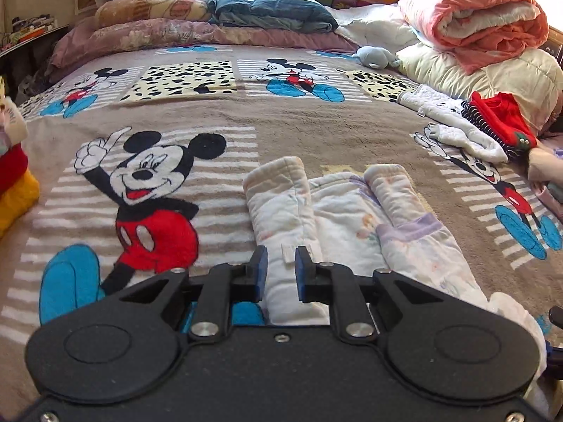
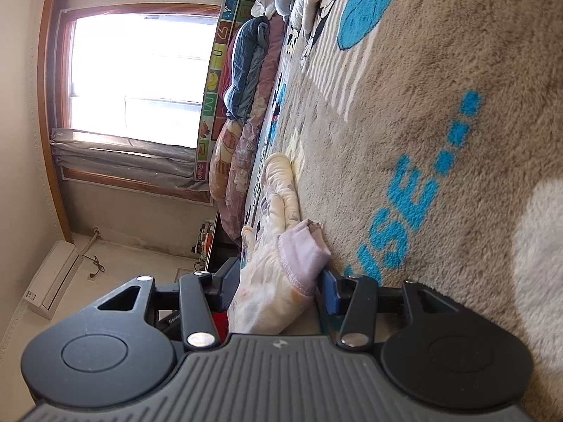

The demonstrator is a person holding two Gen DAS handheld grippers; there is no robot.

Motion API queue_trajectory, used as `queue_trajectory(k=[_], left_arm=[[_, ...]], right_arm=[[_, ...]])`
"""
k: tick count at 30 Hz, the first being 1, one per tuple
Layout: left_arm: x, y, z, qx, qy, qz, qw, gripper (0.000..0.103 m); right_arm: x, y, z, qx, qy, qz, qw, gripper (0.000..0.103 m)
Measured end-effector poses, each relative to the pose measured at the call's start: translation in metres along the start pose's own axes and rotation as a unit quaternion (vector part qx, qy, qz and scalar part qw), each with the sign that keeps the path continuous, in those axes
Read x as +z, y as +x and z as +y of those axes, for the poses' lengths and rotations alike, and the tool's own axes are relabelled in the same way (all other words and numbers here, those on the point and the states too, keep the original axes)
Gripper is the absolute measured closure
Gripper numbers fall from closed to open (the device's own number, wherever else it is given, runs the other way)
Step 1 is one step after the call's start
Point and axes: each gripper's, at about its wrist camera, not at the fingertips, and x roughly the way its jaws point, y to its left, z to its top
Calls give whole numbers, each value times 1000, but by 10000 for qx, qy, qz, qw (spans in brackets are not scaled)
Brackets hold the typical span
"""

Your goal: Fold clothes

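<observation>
Left gripper [image 1: 280, 269] clenched on white pyjama top [image 1: 337, 218], sleeve section. Right gripper [image 2: 278, 290] grasping same top's purple hem. Garment lies on blanket [image 1: 316, 119].

Blanket [image 1: 316, 119] is taupe plush with white stripes, black, red and blue cartoon mice, cream squares with black spots, and blue lettering [image 2: 418, 207] in the right wrist view. Garment [image 1: 337, 211] is off-white with faint pastel print and lilac trim; its cuff [image 2: 302, 256] is lilac. Both grippers are black with blue pads [image 1: 261, 274]. Folded quilt [image 1: 475, 17] is coral and white, pillow [image 1: 274, 8] dark blue, small top [image 1: 499, 119] red over navy stripes
</observation>
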Motion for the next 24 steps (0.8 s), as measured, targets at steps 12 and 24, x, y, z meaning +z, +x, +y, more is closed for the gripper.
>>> queue_trajectory(k=[12,24], left_arm=[[-33,-38,-7,-224,-305,-577,9976,88],[-90,-66,29,-594,-1277,-1125,9836,88]], right_arm=[[-25,-12,12,-56,235,108,9997,28],[-27,14,21,-294,-242,-99,9992,76]])
